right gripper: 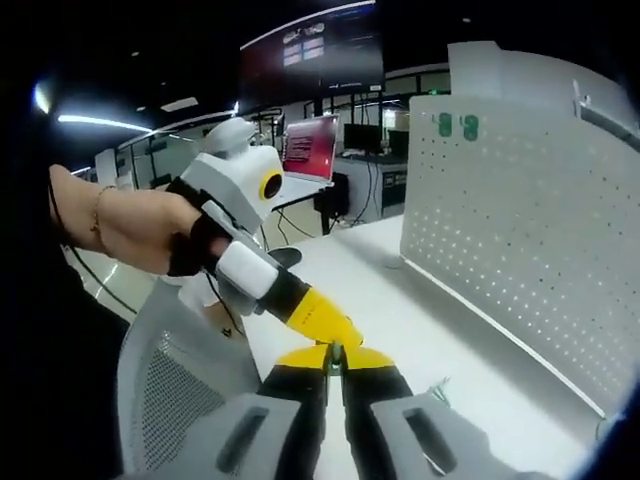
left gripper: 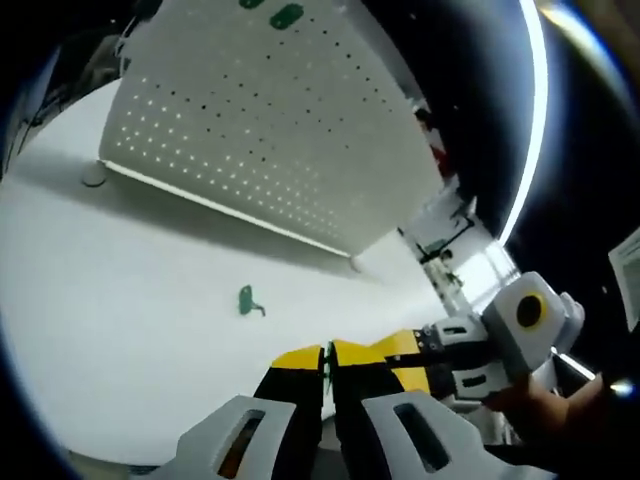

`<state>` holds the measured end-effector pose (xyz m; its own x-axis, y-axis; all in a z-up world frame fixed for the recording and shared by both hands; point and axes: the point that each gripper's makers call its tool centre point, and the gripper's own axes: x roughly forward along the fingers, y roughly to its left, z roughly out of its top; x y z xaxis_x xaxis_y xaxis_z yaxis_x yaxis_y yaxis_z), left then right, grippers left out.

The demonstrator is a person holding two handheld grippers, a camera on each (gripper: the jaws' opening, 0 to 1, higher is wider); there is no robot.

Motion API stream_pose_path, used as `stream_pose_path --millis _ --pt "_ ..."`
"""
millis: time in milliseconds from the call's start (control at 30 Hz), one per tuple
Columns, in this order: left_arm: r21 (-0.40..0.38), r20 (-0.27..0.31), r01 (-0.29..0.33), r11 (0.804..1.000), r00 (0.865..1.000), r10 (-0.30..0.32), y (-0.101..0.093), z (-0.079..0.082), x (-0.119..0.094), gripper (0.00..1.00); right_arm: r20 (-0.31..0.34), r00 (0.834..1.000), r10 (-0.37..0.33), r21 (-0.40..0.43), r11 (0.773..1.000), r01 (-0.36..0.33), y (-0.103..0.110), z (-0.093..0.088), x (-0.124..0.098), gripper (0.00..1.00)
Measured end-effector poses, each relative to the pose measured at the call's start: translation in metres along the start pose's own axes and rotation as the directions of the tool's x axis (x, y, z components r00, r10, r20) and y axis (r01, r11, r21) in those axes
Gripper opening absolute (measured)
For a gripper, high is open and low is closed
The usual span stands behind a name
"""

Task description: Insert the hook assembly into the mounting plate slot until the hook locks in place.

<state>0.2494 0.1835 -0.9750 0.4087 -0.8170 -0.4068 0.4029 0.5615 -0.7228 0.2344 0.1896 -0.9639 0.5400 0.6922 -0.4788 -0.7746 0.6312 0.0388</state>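
Left gripper view: your left gripper (left gripper: 326, 385) pinches a small green hook (left gripper: 327, 362) together with the right gripper (left gripper: 405, 352); another hook (left gripper: 249, 301) lies mid-frame, below the pegboard (left gripper: 270, 130), awaiting insertion.

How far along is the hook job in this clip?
Done: two green hooks already sit high on the pegboard. In hand: both grippers' jaws meet around a thin green hook, passing or adjusting it. Left: inserting that one, plus the spare hook lying on the table.
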Motion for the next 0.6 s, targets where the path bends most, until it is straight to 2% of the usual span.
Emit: stream_pose_path --millis 100,200,300,400,533,600 --pt "0.031 -0.018 -0.012 0.999 1.0 0.012 -0.0007 -0.001 0.0004 0.01 -0.015 1.0 0.0 -0.016 1.0 -0.001 0.0014 -0.0012 0.0006 0.0" --pt "0.077 -0.047 -0.035 0.996 0.998 0.039 0.0005 -0.0058 0.0015 0.01 -0.067 0.998 -0.006 -0.066 0.998 0.002 0.0038 -0.0064 0.0018 0.0" --pt "0.102 -0.047 -0.043 0.994 0.998 0.048 -0.0001 -0.0053 0.0012 0.01 -0.072 0.997 -0.015 -0.058 0.998 0.011 0.0035 -0.006 0.0018 0.0" --pt "0.128 -0.047 -0.048 0.991 0.997 0.054 0.001 -0.0042 0.001 0.01 -0.068 0.997 -0.019 0.002 1.0 0.019 0.002 -0.0059 0.0015 0.0" --pt "0.129 -0.032 -0.038 0.991 0.999 0.042 0.0041 -0.0015 -0.0006 0.02 -0.054 0.998 -0.028 -0.008 1.0 0.028 0.0029 -0.0043 0.001 0.0" --pt "0.173 -0.01 -0.029 0.985 0.999 0.031 0.0021 0.0019 -0.0016 0.02 -0.037 0.999 -0.032 -0.003 0.999 0.032 0.0027 -0.0019 0.0002 0.0"
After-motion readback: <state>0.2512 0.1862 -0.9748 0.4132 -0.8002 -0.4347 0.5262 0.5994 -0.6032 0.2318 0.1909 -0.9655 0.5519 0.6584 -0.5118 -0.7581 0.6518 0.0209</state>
